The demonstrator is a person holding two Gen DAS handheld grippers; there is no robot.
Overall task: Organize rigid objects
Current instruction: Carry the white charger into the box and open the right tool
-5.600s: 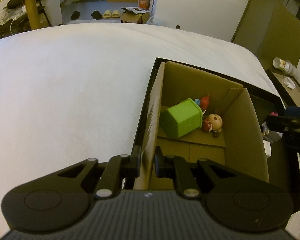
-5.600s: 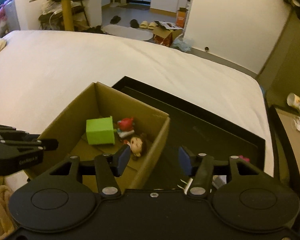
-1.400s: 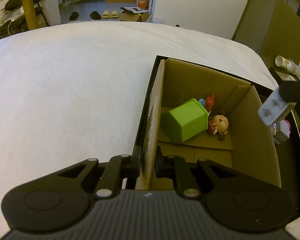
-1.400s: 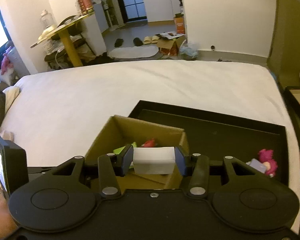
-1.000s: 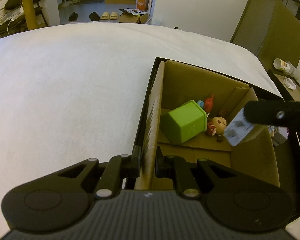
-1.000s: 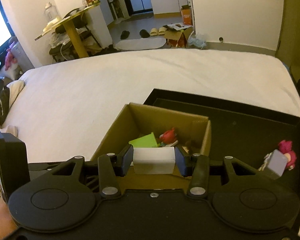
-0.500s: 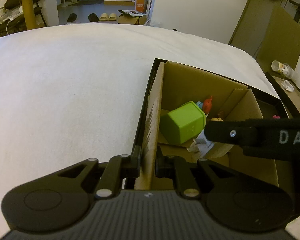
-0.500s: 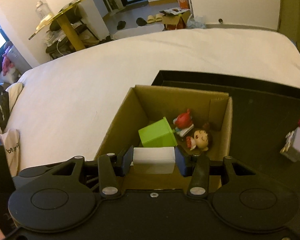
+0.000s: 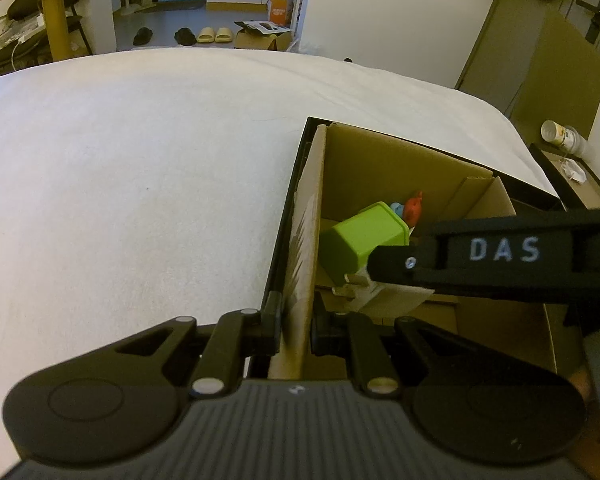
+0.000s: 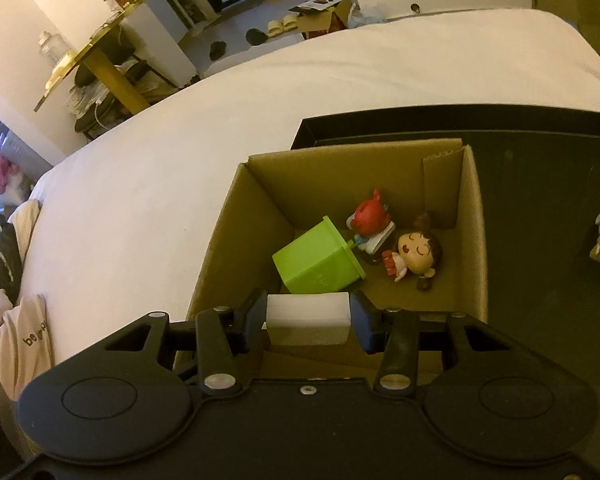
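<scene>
- The left gripper (image 9: 296,326) has its jaws pinched shut on the near left wall of the cardboard box (image 9: 304,240), steadying it on the bed (image 9: 140,180).
- The right gripper (image 10: 308,322) clamps the white block (image 10: 308,318) across its long axis, low inside the box's near end.
- The green cube (image 10: 320,258) lies just ahead of the block, 2 figurines (image 10: 414,250) right of it; free floor lies to the right, so the drop looks close.
</scene>
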